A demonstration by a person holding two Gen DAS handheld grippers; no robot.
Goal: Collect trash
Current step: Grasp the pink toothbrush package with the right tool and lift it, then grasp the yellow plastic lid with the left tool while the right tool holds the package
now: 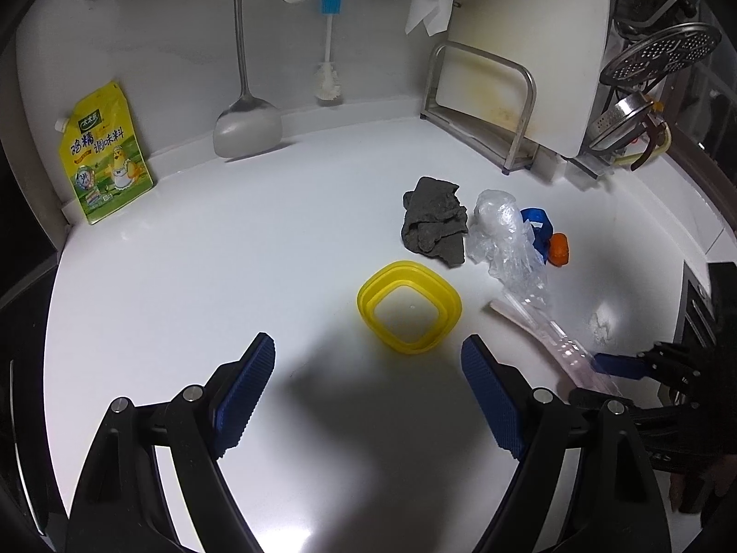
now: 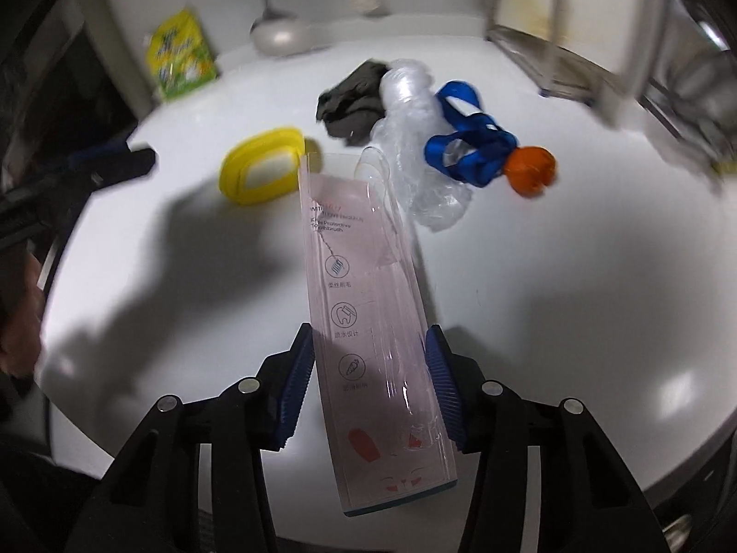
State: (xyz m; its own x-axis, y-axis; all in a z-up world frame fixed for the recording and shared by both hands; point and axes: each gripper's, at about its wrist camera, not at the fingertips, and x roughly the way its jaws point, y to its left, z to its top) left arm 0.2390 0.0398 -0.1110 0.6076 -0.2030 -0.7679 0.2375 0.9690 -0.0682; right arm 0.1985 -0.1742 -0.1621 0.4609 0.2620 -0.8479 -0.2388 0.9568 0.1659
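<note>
Right hand-held gripper (image 2: pixel 371 382) clamps pink toothbrush package (image 2: pixel 368 322) above white table (image 2: pixel 552 299); yellow lid (image 2: pixel 263 164) beyond.

- I see a white glossy countertop (image 1: pixel 184 276) with bright light reflections and dark shadows near me.
- At the far side, a pale wall (image 1: pixel 161 46).
- Far right, a metal rack (image 1: pixel 483 106) holding a white board (image 1: pixel 529 23).
</note>
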